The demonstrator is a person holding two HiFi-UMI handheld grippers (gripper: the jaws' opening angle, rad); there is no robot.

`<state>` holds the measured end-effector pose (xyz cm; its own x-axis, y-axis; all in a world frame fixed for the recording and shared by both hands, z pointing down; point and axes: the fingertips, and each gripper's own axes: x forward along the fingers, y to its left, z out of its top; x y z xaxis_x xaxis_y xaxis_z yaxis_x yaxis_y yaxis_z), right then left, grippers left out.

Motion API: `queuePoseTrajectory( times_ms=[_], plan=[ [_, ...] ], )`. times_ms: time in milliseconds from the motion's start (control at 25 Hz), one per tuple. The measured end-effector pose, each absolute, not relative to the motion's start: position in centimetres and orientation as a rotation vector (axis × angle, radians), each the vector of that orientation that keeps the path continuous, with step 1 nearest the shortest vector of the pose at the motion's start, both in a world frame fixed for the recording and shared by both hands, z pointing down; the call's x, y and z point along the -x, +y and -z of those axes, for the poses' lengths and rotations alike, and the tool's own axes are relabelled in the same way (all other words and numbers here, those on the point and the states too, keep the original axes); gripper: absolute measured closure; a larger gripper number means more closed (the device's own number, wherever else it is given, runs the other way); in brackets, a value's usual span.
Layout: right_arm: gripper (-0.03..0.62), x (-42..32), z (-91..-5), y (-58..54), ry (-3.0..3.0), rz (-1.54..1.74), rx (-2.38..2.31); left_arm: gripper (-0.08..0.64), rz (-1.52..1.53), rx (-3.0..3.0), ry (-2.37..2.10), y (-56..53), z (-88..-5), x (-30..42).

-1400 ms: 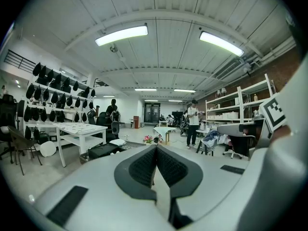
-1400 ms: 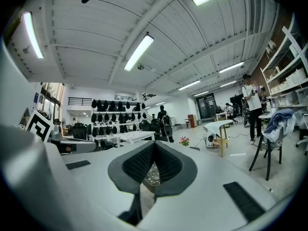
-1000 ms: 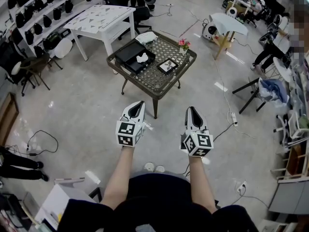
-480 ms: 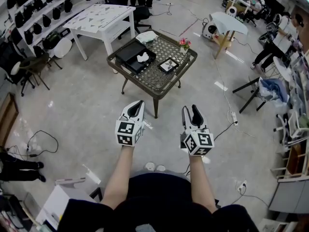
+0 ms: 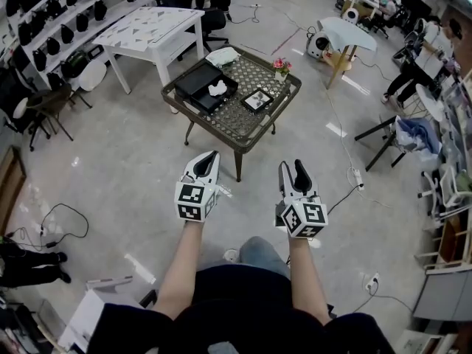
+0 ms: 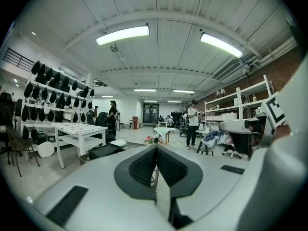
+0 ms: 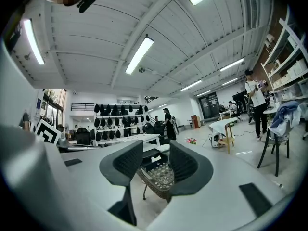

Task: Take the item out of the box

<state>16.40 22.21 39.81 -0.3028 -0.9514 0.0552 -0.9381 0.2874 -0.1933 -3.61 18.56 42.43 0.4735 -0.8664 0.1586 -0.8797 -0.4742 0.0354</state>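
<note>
A black open box [image 5: 204, 85] with a white item [image 5: 217, 89] in it lies on the left part of a low wicker table [image 5: 237, 118]. Both grippers hang over the floor, well short of the table. My left gripper [image 5: 209, 158] is shut with nothing in it; its pads meet in the left gripper view [image 6: 156, 150], where the box [image 6: 103, 151] shows far off. My right gripper [image 5: 293, 167] is open and its jaws are still opening, with nothing between them. In the right gripper view [image 7: 156, 157] the table [image 7: 161, 176] shows through the gap.
On the table also stand a flower pot [image 5: 280, 67], a small framed picture [image 5: 257, 99] and a white cloth [image 5: 223, 55]. A white table [image 5: 155, 28] and wall shelves [image 5: 59, 28] are at the back left. Chairs [image 5: 383, 135] and floor cables [image 5: 346, 190] are at the right.
The right gripper's jaws have gone from shut to open. The left gripper stays shut. A knee has come into view below my arms.
</note>
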Motion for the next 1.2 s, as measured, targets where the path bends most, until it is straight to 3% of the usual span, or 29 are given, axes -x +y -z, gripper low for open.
queuePoseTrajectory(
  times_ms=[600, 1200],
  plan=[
    [0.436, -18.9, -41.2, 12.3, 2.449, 0.316, 1.795, 0.54, -0.183, -2.56, -1.564, 9.0, -44.9, 2.4],
    [0.436, -17.8, -42.4, -19.1, 2.777, 0.35, 1.462, 0.54, -0.154, -2.288, -1.879, -15.4, -47.0, 2.4]
  ],
)
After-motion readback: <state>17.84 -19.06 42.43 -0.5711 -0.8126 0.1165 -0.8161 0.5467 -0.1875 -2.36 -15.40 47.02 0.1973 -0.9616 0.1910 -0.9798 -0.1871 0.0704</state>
